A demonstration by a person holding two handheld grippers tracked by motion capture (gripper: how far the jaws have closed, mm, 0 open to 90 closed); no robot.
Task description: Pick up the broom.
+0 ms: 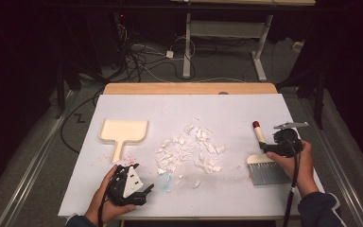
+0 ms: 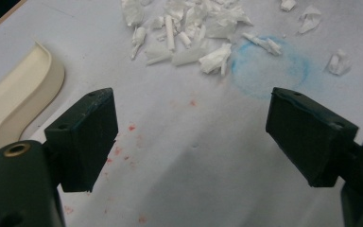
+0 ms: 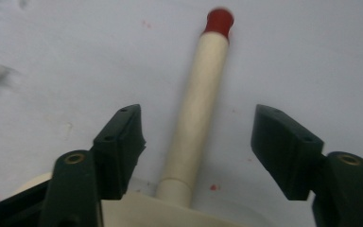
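Observation:
A cream dustpan point(image 1: 123, 133) lies on the white table cover at the left, its curved rim also in the left gripper view point(image 2: 23, 90). Several white paper scraps point(image 1: 189, 151) are scattered mid-table and show in the left gripper view point(image 2: 189, 33). At the right lies a cream brush point(image 1: 264, 165) with a red-tipped handle point(image 3: 194, 109) and grey bristles. My left gripper point(image 2: 191, 127) is open over bare cover near the front edge, below the dustpan point(image 1: 144, 189). My right gripper point(image 3: 198, 142) is open, its jaws on either side of the brush handle, apart from it.
A blue smudge point(image 2: 269, 66) and red specks point(image 2: 132, 127) mark the white cover point(image 1: 194, 109). The wooden table edge point(image 1: 189, 88) shows at the back. Beyond it, cables and a desk frame point(image 1: 189, 42) stand on the floor.

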